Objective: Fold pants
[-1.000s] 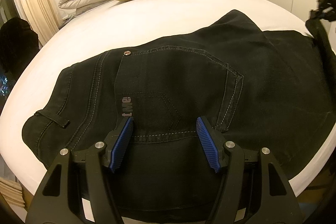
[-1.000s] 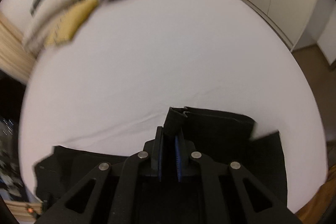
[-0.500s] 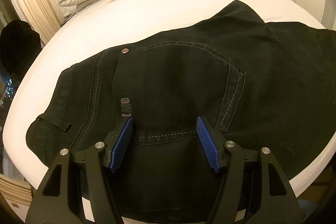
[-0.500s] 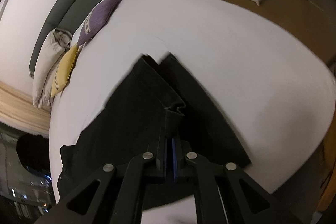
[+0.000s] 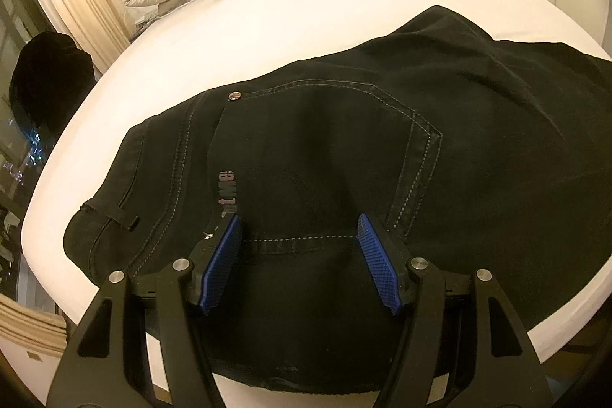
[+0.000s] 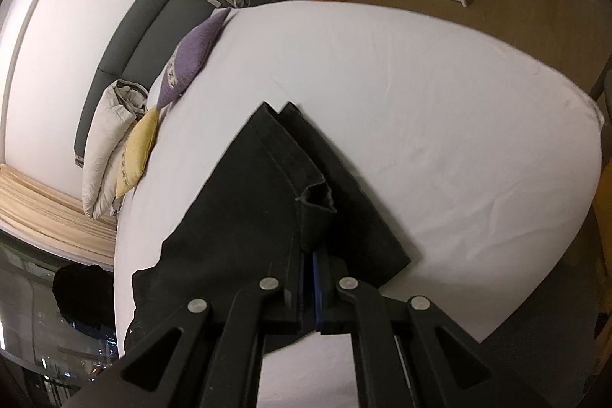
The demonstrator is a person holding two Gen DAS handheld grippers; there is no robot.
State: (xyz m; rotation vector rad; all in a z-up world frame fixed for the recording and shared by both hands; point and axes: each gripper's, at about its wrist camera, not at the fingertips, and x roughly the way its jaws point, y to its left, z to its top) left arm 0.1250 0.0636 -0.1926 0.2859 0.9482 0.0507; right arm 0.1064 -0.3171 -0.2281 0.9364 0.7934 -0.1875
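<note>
The black jeans [image 5: 344, 148] lay along the near edge of the bed [image 5: 306, 10], legs apparently stacked. The left gripper [image 5: 298, 247] hovered spread over the seat; the right gripper [image 6: 311, 255] pinched the hem. Lengthwise folds looked yet undone.

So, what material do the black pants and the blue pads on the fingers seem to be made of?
The black pants look like matte denim, judging by the pale contrast stitching and metal rivet. The blue pads look like ribbed rubber or plastic; the fine grooves show, but which one is unclear.
</note>
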